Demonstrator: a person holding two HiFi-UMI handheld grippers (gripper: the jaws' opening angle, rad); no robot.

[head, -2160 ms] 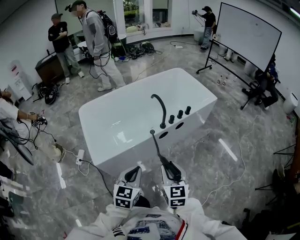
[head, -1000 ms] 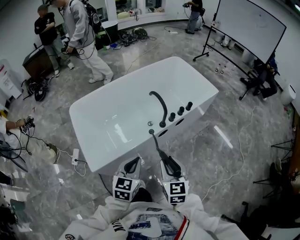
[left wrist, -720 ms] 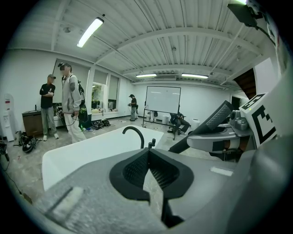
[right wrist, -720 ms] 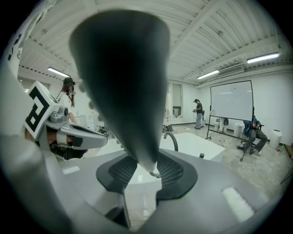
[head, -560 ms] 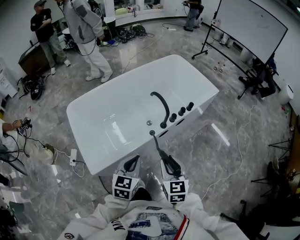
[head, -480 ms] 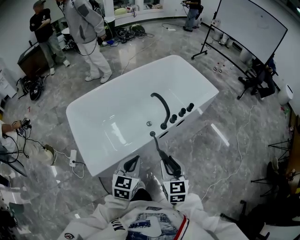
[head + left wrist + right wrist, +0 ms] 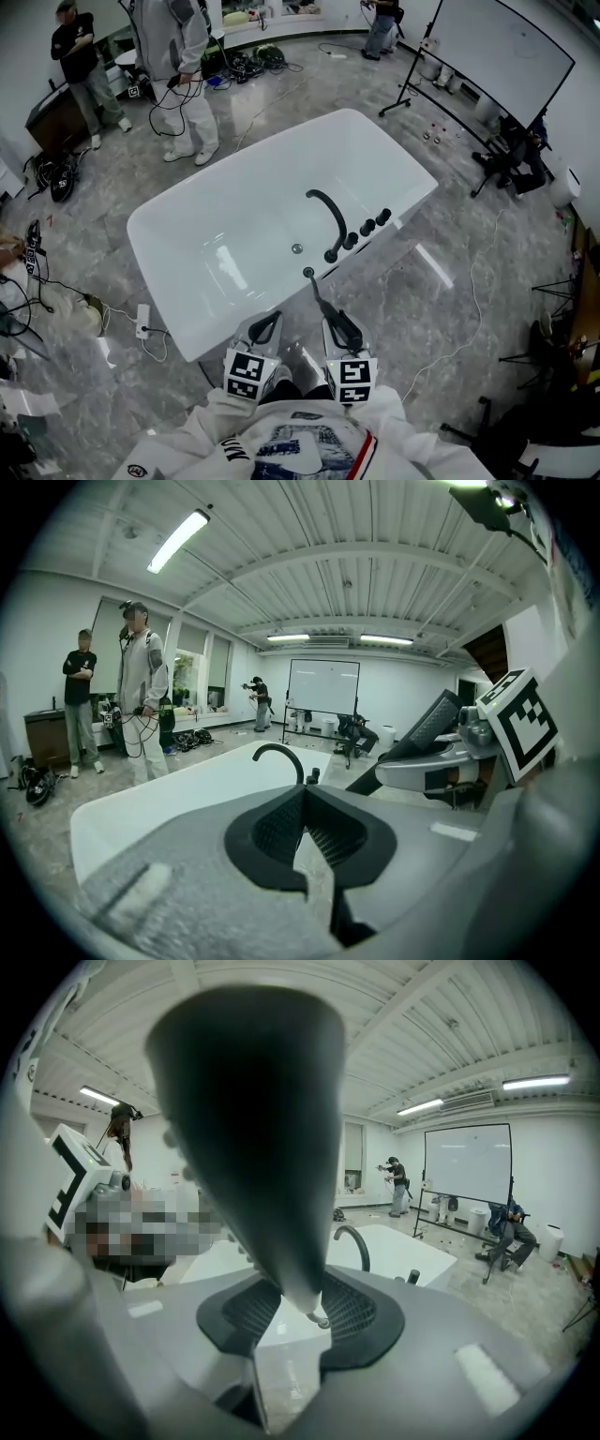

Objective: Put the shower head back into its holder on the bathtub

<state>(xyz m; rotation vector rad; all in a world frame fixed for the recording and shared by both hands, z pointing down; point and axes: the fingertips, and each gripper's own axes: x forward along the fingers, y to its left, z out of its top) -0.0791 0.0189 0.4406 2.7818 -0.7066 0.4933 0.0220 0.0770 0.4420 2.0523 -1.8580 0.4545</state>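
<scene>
The white bathtub lies ahead, with a curved black faucet and a row of black knobs on its near right rim. My right gripper is shut on the handle of the black shower head, whose tip reaches the tub's rim close to the faucet base. In the right gripper view the shower head rises large between the pads, with the faucet behind. My left gripper is beside it, shut and empty; in its own view the left gripper points at the faucet. I cannot make out the holder.
Two people stand beyond the tub at the far left among cables. A whiteboard on a stand is at the far right, with a seated person next to it. A power strip and cords lie on the marble floor left of the tub.
Both grippers have come closer to the tub's near rim, and the shower head's tip now sits nearer the faucet base. The grip looks the same. The people at the back have shifted.
</scene>
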